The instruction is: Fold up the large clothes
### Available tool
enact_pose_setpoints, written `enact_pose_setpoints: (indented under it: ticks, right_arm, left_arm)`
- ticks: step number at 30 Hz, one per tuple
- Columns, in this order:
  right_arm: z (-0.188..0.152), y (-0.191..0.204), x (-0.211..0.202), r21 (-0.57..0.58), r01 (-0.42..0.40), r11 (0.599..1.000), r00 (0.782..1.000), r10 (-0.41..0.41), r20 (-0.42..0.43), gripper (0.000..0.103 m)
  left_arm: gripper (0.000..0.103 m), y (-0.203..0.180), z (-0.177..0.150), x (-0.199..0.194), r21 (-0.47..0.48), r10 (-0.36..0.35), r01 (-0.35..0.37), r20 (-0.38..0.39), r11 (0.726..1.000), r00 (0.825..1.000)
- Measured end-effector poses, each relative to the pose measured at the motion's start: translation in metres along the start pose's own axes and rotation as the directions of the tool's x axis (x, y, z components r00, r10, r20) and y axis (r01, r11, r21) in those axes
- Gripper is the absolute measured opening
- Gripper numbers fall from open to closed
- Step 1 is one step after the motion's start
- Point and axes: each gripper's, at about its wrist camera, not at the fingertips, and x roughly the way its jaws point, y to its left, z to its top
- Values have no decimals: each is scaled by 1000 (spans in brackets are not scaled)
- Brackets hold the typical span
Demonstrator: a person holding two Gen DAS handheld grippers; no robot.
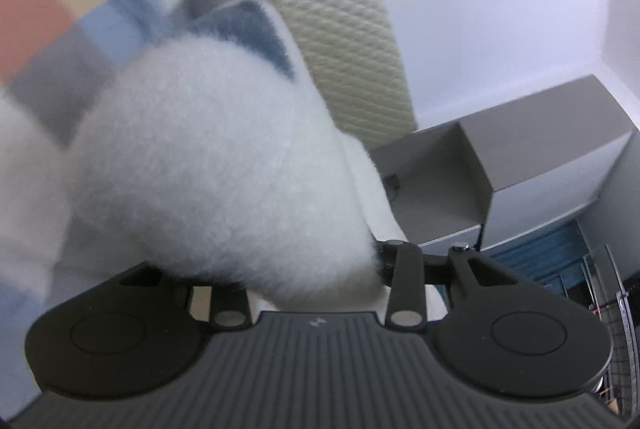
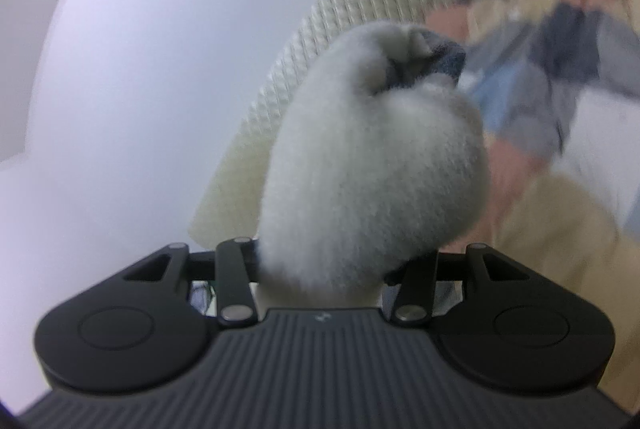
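We have the fleece [image 1: 224, 165] bunched in both tongs, left [image 1: 320, 285] and right [image 2: 324, 281] each apparently clamped on it though their tips are buried, lifted above the bed [image 2: 552, 249], with folding seemingly hardly begun.

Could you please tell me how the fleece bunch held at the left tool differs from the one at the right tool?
The left fleece bunch looks bright white, broad and rounded, with a blue-grey panel at its top edge. The right fleece bunch looks greyer, narrower and taller, ending in a puckered knot with dark grey inside. Both are fluffy fabric that hides the tools' fingertips.
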Motion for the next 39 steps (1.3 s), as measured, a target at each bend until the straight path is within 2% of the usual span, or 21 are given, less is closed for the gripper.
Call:
enact_pose_setpoints:
  ticks: [3,8,13,19,25,29,32,39]
  right_arm:
    - [23,-6,12,3,3,1000,1000,-3,26,51]
    - [52,-32,41,28,42,999,997,-43,58,51]
    - [55,-78,67,50,97,994,994,-100,55,51]
    - [32,-141,82,105,143,984,989,-146,27,51]
    - [6,-191,96,150,183,972,983,-183,-12,51]
    - [-12,-213,95,172,189,967,982,-188,-22,51]
    - [-23,-224,92,187,182,965,983,-180,-29,51]
    - [-42,-235,88,214,234,948,972,-226,-65,54]
  left_arm:
    - [43,-18,10,34,22,-8,8,-14,1000,1000]
    - [43,-19,17,94,22,16,-15,-28,1000,999]
    - [43,14,15,150,1,48,-48,-37,999,998]
    - [43,74,6,198,15,101,-100,-74,995,992]
    - [43,130,-3,224,13,161,-161,-101,987,982]
    - [43,156,-11,230,18,173,-172,-120,985,978]
    - [43,164,-14,230,48,188,-183,-135,982,973]
    - [43,174,-23,228,88,233,-221,-158,971,960]
